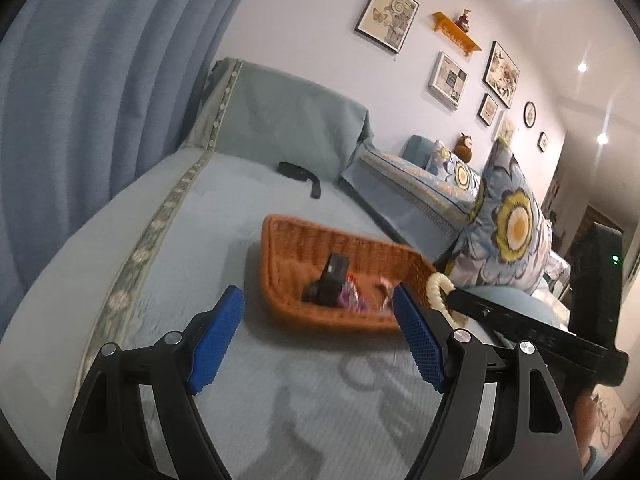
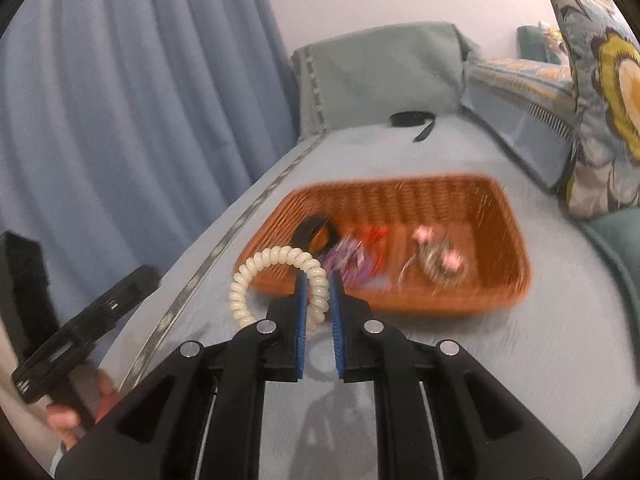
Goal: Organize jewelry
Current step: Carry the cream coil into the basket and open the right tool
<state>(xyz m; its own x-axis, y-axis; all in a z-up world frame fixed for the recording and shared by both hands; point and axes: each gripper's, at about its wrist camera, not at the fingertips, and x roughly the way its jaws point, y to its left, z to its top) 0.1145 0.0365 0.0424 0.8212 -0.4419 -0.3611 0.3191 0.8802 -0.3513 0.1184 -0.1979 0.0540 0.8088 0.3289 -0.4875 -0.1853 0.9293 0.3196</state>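
An orange wicker basket (image 2: 500,280) sits on the blue-grey bedspread and shows in the left wrist view too (image 1: 280,256). It holds a black ring (image 2: 316,232), purple and red pieces (image 2: 352,260) and pink-flowered pieces (image 2: 440,258). My right gripper (image 2: 319,280) is shut on a cream spiral bracelet (image 2: 256,268), held above the bed just in front of the basket's near rim. The bracelet shows in the left wrist view (image 1: 436,288) at the basket's right corner. My left gripper (image 1: 320,312) is open and empty, just short of the basket.
A black strap (image 2: 412,120) lies on the bed near the grey-green headboard cushion (image 2: 380,68). Blue curtains (image 2: 140,100) hang on the left. A floral pillow (image 2: 604,100) stands at the right.
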